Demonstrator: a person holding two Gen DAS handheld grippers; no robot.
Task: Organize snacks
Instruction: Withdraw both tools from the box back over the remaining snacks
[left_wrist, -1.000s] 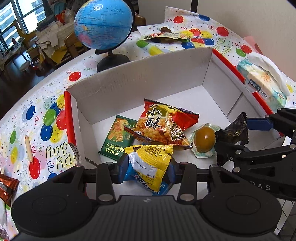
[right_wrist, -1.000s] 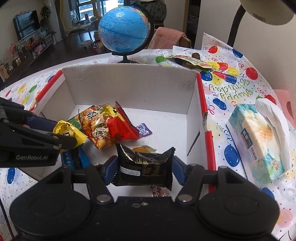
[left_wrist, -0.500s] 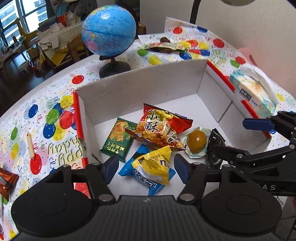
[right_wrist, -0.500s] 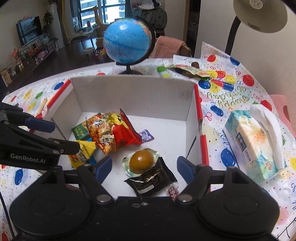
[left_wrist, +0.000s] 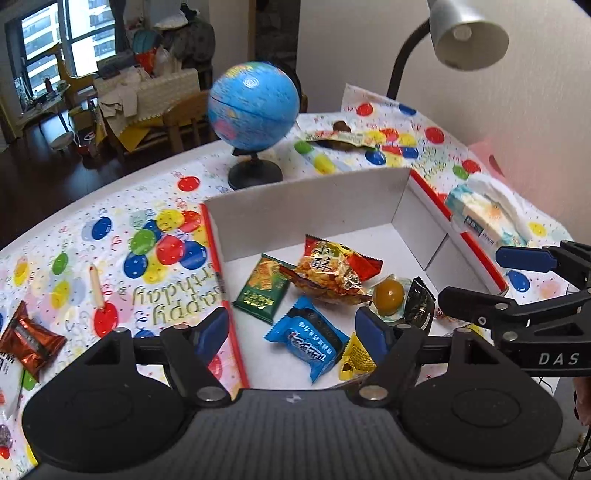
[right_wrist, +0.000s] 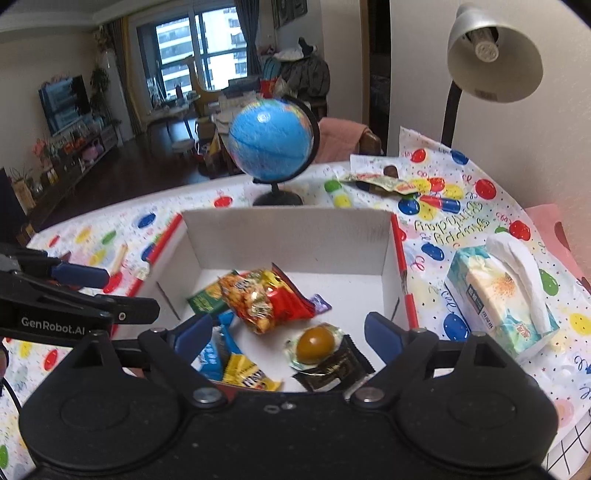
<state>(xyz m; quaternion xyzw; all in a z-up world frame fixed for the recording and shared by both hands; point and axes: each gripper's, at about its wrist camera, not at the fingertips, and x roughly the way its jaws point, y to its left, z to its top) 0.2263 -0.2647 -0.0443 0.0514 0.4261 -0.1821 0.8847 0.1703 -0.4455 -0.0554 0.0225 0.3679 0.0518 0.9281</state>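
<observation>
Covering the table, a balloon-print cloth (left_wrist: 147, 236) holds a globe (left_wrist: 255, 107).

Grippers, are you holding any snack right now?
No. The left gripper and right gripper are both open and empty, jaws just opened; the snacks lie in the cardboard box.

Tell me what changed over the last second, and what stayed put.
Both grippers let go: the left gripper dropped the yellow packet, the right gripper the black packet, into the white box. Jaws have just been opening, nothing between them. The other snacks and the globe stayed.
</observation>
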